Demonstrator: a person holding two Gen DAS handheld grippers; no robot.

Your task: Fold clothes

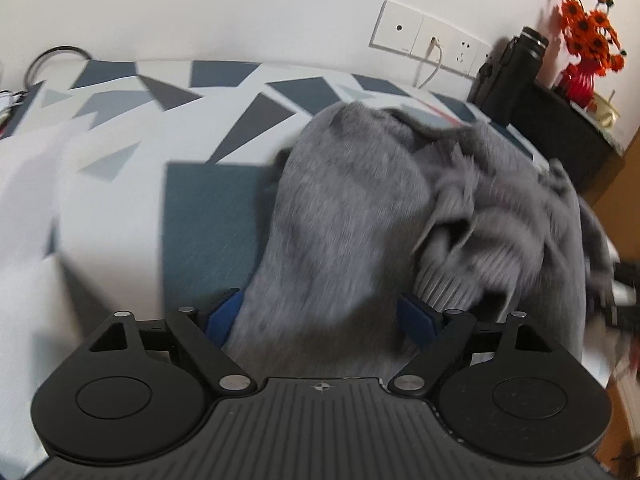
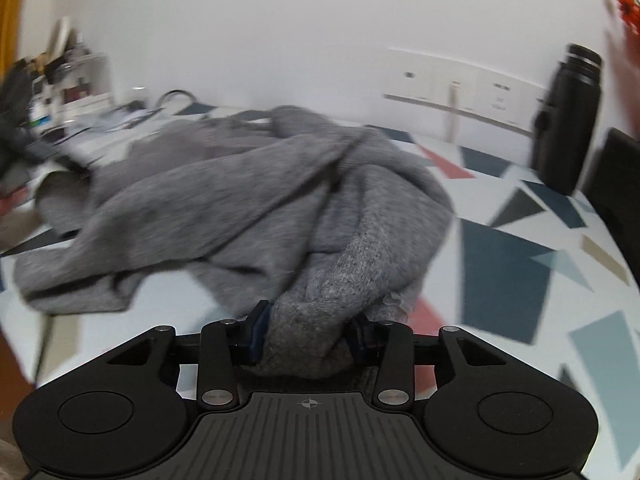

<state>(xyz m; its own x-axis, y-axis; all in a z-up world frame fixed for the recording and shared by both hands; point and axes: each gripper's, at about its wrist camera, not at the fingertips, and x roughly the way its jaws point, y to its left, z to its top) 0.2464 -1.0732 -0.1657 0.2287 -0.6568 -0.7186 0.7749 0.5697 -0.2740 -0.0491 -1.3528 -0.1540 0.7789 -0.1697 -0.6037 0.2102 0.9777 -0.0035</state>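
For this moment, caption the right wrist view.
Right claw pinches a bunched grey sweater on the geometric-print cloth.

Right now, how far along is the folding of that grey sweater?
Nothing looks folded: the grey knitted sweater lies bunched on the geometric-patterned cloth. In hand: the right gripper pinches a bundle; the left gripper straddles fabric, fingers apart. Spreading flat and every fold remain.

The sweater [image 1: 360, 216] in my jaws is plain heather grey, ribbed at the cuff. My pads [image 1: 224, 316] are blue on black linkages. The bench cover [image 1: 120, 184] is white with slate-blue, grey and red triangles. Beyond stand a black bottle [image 2: 568, 120] and orange flowers [image 1: 592, 32] in a red vase.
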